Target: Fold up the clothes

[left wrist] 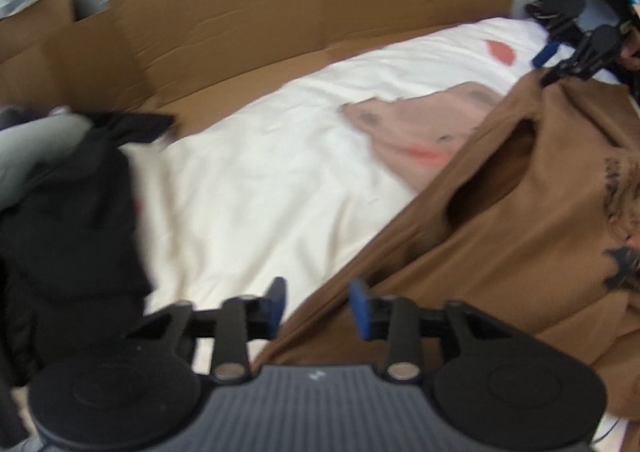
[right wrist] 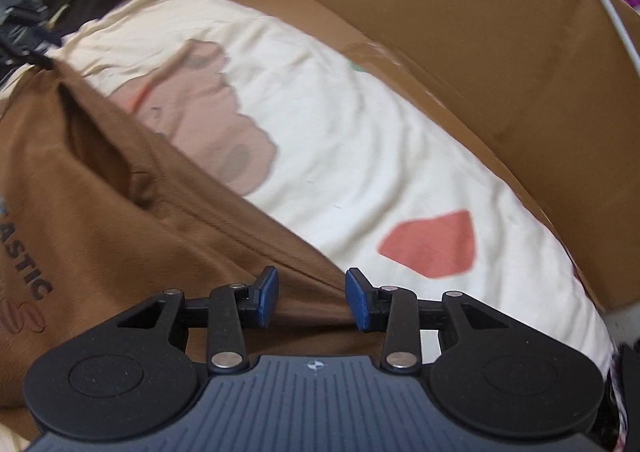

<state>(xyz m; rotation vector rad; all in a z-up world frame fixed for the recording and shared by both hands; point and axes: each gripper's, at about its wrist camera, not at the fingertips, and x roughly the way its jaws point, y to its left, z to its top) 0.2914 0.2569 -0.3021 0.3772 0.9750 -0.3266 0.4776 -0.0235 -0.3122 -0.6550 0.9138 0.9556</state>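
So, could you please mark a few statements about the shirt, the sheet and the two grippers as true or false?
1. The brown shirt lies on a cream sheet with pink prints. True.
2. The shirt is plain, with no print. False: dark lettering shows on it.
3. Cardboard stands behind the sheet. True.
4. The left gripper and the right gripper have their blue pads pressed together. False: on both, the pads stand apart, with the shirt's edge in the gap.
5. A heap of black clothes sits at the left in the left wrist view. True.
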